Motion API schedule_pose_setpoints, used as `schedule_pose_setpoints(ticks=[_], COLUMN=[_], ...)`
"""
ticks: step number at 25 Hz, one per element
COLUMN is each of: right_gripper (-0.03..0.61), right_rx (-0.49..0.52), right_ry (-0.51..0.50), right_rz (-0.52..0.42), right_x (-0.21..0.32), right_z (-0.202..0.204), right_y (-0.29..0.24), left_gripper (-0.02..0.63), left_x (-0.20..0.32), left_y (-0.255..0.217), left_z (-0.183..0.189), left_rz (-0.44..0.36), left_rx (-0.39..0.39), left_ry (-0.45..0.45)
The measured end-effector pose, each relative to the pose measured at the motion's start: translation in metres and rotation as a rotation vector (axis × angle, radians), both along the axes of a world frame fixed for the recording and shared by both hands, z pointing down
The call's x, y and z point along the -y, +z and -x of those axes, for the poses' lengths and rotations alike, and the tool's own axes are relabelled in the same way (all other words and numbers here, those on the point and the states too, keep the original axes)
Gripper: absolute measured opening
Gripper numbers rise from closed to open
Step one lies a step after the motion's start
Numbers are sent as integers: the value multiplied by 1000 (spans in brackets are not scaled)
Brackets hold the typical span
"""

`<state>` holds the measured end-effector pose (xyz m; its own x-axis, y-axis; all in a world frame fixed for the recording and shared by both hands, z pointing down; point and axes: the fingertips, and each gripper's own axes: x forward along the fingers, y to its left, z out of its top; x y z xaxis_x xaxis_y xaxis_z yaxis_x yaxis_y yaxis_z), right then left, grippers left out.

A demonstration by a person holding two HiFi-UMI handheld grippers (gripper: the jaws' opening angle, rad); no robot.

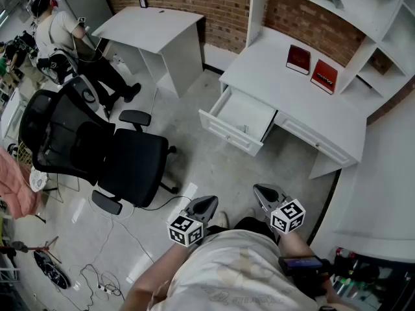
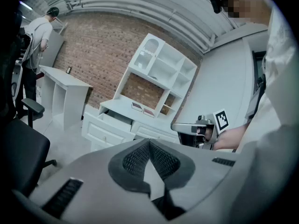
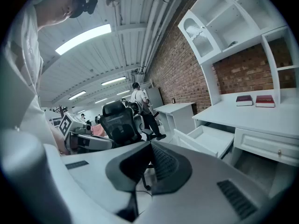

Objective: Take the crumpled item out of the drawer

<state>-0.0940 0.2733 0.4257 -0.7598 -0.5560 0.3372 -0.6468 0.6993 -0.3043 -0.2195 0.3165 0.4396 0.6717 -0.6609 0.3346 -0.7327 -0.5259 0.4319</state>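
Observation:
The white desk (image 1: 292, 89) has its left drawer (image 1: 240, 118) pulled open. What shows of the drawer's inside is plain white, and I see no crumpled item in any view. My left gripper (image 1: 206, 204) and right gripper (image 1: 262, 192) are held close to my body, well short of the desk, both shut and empty. In the left gripper view the jaws (image 2: 150, 146) meet with nothing between them; the drawer (image 2: 112, 120) lies far ahead and the right gripper (image 2: 180, 126) is off to the right. The right gripper view shows its shut jaws (image 3: 150, 146) and the drawer (image 3: 208, 139).
A black office chair (image 1: 97, 148) stands on the floor to my left. Two red books (image 1: 298, 59) lie on the desk under its shelves. A second white desk (image 1: 152, 28) and a person (image 1: 58, 37) are at the back left. Cables (image 1: 97, 277) trail over the floor.

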Motion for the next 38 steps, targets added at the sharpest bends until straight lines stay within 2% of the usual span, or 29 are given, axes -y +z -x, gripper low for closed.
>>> schedule_pose_setpoints(ticks=[7, 12, 22, 30, 38], right_gripper=[23, 23, 25, 25, 25], right_rx=[-1, -3, -15, -21, -26], right_ry=[-14, -14, 56, 76, 115], right_rz=[-30, -62, -50, -48, -46], right_x=[-29, -36, -51, -47, -33], right_z=[-14, -30, -77, -66, -40], right_y=[-7, -20, -10, -8, -4], left_gripper=[21, 21, 21, 21, 21], left_x=[-14, -15, -24, -17, -2], left_y=[-11, -23, -26, -30, -29], left_z=[-18, -48, -97, -86, -55], left_rz=[-32, -48, -62, -81, -91], left_rx=[8, -15, -10, -17, -17], left_ry=[30, 28, 74, 103, 121])
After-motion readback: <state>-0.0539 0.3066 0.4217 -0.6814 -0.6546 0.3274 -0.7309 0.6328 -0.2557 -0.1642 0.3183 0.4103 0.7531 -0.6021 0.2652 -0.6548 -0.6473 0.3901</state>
